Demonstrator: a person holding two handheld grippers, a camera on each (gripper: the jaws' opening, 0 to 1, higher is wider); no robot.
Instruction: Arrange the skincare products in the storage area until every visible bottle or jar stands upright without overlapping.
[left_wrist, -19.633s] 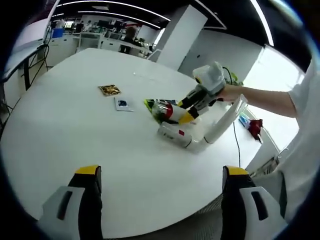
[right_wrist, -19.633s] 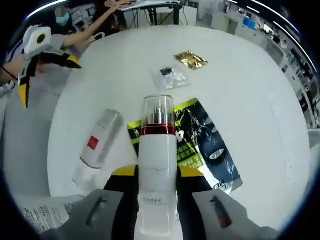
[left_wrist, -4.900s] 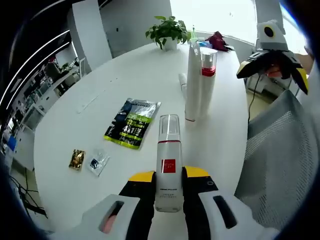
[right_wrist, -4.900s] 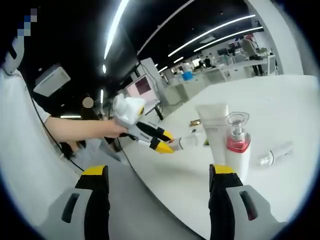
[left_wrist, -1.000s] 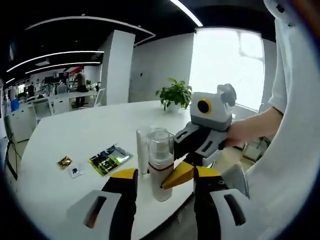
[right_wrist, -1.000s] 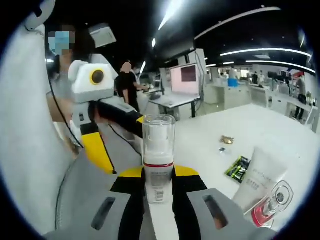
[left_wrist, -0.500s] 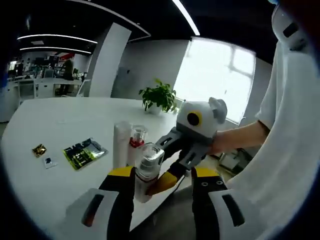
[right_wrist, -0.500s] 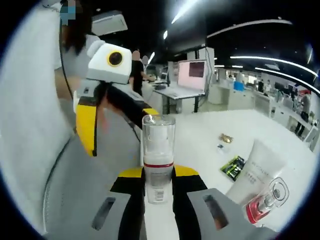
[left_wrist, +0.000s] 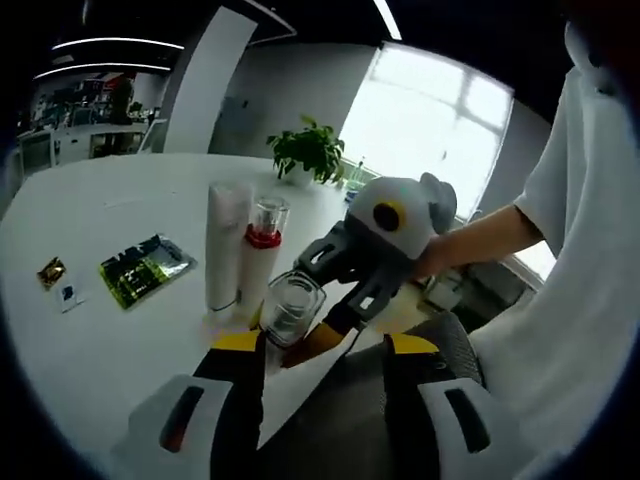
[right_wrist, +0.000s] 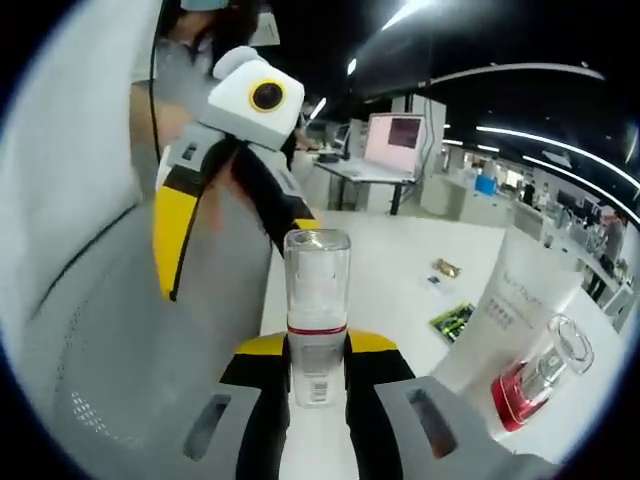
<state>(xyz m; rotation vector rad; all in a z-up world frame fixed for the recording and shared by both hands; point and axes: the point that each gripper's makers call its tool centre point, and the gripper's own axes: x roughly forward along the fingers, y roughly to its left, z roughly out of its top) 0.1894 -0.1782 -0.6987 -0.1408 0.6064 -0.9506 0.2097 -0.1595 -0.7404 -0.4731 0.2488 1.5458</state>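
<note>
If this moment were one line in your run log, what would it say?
right gripper: shut on clear-capped bottle | left gripper: open, beside it | white tube and red-collared bottle: upright on table

Left gripper view: the lower body of the clear-capped white spray bottle (left_wrist: 291, 308) is hidden behind the right tool (left_wrist: 318, 338) and this view's own jaws, so its base can't be seen. The base of the red-collared clear-capped bottle (left_wrist: 256, 262) sits behind that spray bottle's cap. The small gold sachet (left_wrist: 47, 271) and small clear sachet (left_wrist: 68, 295) are too small to read; print on the green-and-black flat packet (left_wrist: 143, 268) is illegible.

Right gripper view: the foot of the white squeeze tube (right_wrist: 505, 315) is cut off at the lower edge and the label text is blurred. The left tool (right_wrist: 215, 245) has its lower jaw tip hidden behind the bottle cap. Background desks are too small to make out.
</note>
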